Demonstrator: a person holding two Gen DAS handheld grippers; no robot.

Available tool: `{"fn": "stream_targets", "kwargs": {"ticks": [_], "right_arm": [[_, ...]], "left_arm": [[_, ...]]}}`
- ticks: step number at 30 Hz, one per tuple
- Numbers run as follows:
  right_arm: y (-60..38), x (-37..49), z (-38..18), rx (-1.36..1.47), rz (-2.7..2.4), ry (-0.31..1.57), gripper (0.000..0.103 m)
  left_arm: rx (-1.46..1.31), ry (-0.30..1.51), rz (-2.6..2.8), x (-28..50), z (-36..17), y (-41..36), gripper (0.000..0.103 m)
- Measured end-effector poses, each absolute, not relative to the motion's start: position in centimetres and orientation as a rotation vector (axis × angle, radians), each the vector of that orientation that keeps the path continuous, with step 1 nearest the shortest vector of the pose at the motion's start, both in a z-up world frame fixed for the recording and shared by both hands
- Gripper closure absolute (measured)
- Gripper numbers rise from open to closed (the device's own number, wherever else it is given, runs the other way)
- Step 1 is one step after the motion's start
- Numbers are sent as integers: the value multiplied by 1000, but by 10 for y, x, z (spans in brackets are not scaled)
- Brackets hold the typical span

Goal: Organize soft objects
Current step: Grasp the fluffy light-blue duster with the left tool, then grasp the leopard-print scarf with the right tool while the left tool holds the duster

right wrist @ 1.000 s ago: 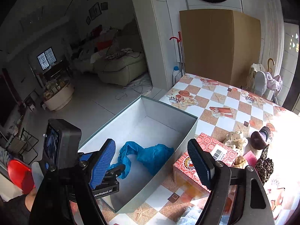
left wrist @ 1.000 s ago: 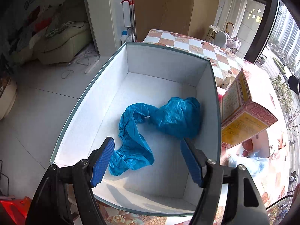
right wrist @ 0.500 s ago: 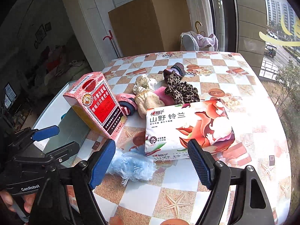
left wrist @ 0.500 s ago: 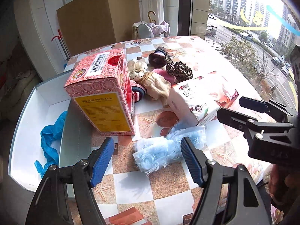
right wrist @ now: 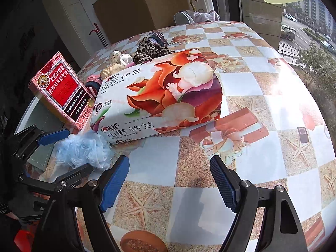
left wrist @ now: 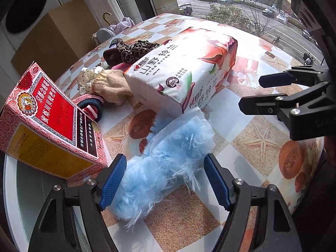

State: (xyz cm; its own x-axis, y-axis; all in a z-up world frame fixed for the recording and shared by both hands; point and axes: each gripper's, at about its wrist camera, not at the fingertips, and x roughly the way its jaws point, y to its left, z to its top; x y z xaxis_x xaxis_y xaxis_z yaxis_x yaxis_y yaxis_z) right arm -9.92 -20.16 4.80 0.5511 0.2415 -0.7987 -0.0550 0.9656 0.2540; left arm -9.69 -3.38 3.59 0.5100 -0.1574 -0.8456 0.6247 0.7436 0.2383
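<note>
Fluffy blue cloth framed for pickup

The left tool (left wrist: 164, 180) is spread wide, its pads either side of the fluffy blue cloth (left wrist: 168, 157) on the desk (left wrist: 262, 138), so a closing grasp is lined up; the right tool (right wrist: 169, 181) is held wide and empty nearby.

Both wrist views low over table (left wrist: 262, 138)

Fluffy pale-blue duster cloth (left wrist: 168, 163) flat on the table, one end tucked beneath the tissue pack (left wrist: 184, 73).
</note>
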Motion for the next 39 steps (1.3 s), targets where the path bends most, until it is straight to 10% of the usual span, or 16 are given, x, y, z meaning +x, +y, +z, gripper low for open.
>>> {"fn": "stream_targets", "kwargs": {"ticks": [7,15,27,31,39], "right_arm": [[-212,-97,70,197,177,925,23],[-207,4,121,48,321,950,23],[-147,139,55,-27,467,1296,23],[-148,137,53,23,489,1315,92],[-184,42,125,74,454,1023,92]], "left_arm": [[411,999,-505,-88,28,-26,59],[266,1024,-457,-87,27,-17,60],[246,1025,-446,-87,27,-19,60],[249,1037,-440,-87,27,-19,60],[223,1048,-442,-110,41,-23,61]]}}
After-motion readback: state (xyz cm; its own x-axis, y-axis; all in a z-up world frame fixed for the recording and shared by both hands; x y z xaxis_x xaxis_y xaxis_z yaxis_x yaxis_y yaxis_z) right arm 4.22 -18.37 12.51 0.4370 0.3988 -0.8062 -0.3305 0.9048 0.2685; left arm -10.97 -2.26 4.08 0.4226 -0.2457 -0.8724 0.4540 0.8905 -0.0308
